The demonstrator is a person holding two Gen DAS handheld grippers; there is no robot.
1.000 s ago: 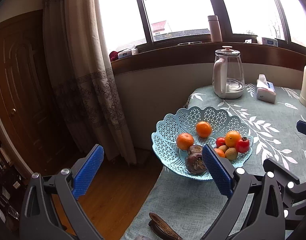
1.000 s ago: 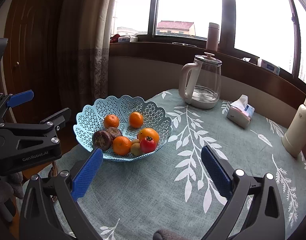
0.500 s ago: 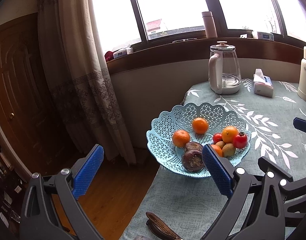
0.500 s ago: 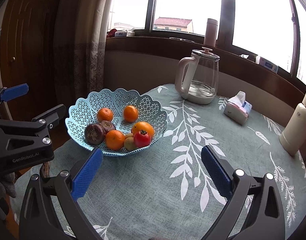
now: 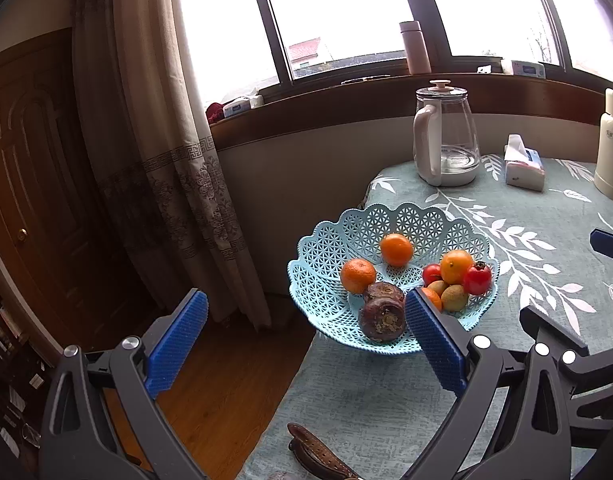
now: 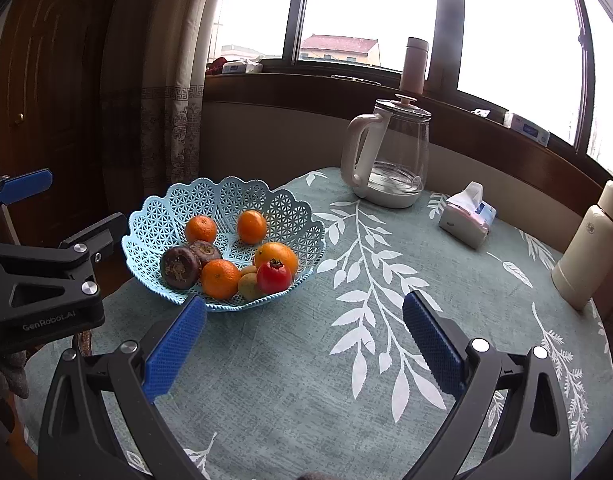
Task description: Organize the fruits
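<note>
A light blue lattice fruit bowl (image 5: pixel 326 240) (image 6: pixel 290 208) stands near the table's left edge. It holds several oranges (image 5: pixel 396 249) (image 6: pixel 220 278), two dark purple fruits (image 5: pixel 381 318) (image 6: pixel 179 267), red fruits (image 5: pixel 477 278) (image 6: pixel 273 277) and kiwis (image 5: pixel 454 297) (image 6: pixel 248 286). My left gripper (image 5: pixel 304 338) hangs open in front of the bowl, partly over the floor, holding nothing. My right gripper (image 6: pixel 304 338) is open above the tablecloth, to the right of the bowl, with nothing between its fingers.
A glass kettle (image 5: pixel 444 136) (image 6: pixel 394 156), a tissue pack (image 5: pixel 522 160) (image 6: pixel 466 216) and a cream flask (image 5: pixel 612 148) (image 6: pixel 590 248) stand at the table's far side. A brown strap (image 5: pixel 318 456) lies at the near table edge. Curtain (image 5: pixel 154 140) and wooden floor (image 5: pixel 210 392) lie left.
Both grippers have drifted a little; the bowl sits slightly lower and nearer in the right wrist view. Both stay open and hold nothing.
</note>
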